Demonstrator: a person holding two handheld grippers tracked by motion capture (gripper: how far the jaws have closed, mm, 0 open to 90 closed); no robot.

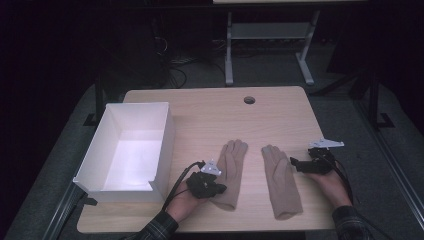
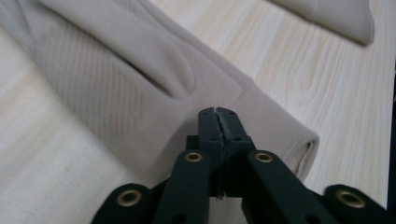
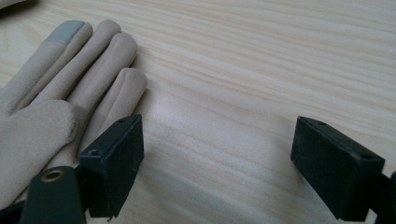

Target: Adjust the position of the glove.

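Left gripper [image 1: 218, 188]: jaws closed, tips together over the cuff of the left glove [image 1: 231, 172]; whether cloth is pinched between them cannot be told. The glove lies flat on the table [image 1: 210, 112], near edge, fingers pointing far. Right gripper [image 1: 296, 165]: jaws wide, empty, just right of the right glove [image 1: 280, 180], which also lies flat. White box [image 1: 131, 147] stands at far left, empty. Judgement: work barely begun; neither glove lifted, both remain to be moved.

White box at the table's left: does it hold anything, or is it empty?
Empty. The high view looks straight into the white box and shows bare floor; both beige gloves lie outside on the table.
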